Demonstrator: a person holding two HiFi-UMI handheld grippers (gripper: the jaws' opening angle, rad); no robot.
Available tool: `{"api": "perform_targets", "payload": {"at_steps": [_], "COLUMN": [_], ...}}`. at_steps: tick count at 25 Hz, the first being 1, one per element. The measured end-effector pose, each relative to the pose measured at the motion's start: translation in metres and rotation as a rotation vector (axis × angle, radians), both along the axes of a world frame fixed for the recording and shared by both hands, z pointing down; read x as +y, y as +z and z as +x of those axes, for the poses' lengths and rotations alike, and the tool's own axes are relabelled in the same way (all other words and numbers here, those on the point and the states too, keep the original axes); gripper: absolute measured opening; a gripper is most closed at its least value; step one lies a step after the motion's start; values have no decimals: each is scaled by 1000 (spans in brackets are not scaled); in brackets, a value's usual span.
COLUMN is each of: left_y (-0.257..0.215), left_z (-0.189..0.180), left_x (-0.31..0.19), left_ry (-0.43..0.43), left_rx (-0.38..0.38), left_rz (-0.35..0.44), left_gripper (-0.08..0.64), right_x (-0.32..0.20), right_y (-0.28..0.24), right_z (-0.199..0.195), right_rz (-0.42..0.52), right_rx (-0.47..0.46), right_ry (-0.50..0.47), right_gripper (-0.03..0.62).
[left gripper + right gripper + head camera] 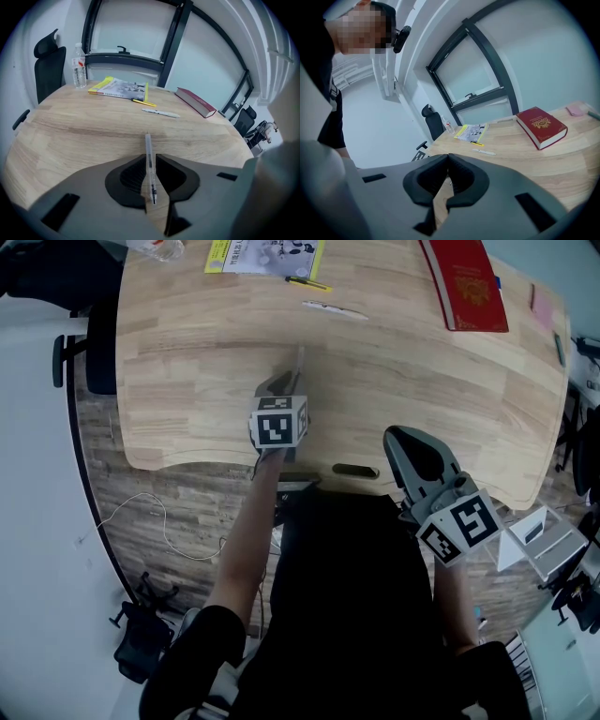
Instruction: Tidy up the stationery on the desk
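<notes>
Pick-up looks done: left gripper [150, 161] clamps a clear pen [148, 143] over the desk's [187, 381] near middle, right gripper [448, 161] closed & empty off the near-right edge — next move prob. carries it far, beside the white pen [333, 308], w/o slipping.

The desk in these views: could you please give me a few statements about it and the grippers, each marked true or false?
1. The left gripper is shut on a clear pen. True.
2. The right gripper holds the white pen. False: its jaws are together with nothing between them, and the white pen lies on the desk.
3. The red book lies closed on the desk. True.
4. The water bottle stands on top of the red book. False: the water bottle stands on the desk itself, at the far corner from the book.
</notes>
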State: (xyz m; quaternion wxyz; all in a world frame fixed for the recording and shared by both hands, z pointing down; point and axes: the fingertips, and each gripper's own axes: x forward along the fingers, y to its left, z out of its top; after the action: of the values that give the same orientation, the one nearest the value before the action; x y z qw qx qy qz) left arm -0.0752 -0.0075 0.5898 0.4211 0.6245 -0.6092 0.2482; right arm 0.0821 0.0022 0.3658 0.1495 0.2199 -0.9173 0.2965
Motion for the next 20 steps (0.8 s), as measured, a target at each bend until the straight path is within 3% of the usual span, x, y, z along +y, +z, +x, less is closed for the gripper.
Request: {"api": "perform_targets", "payload": {"at_steps": [9,20], "left_y": [-65,-166], "left_z": [-6,2], "left_x": [-2,-14], "left_ry": [3,98], "left_rx": [10,73], "left_rz": [102,278], "left_gripper": [46,38], "right_x": [-12,-48], "right_y": [2,4], "right_z": [-9,-19], "right_rz": [39,129], "right_rx": [1,33], "right_ry": [-14,-8], "right_gripper": [21,21]}}
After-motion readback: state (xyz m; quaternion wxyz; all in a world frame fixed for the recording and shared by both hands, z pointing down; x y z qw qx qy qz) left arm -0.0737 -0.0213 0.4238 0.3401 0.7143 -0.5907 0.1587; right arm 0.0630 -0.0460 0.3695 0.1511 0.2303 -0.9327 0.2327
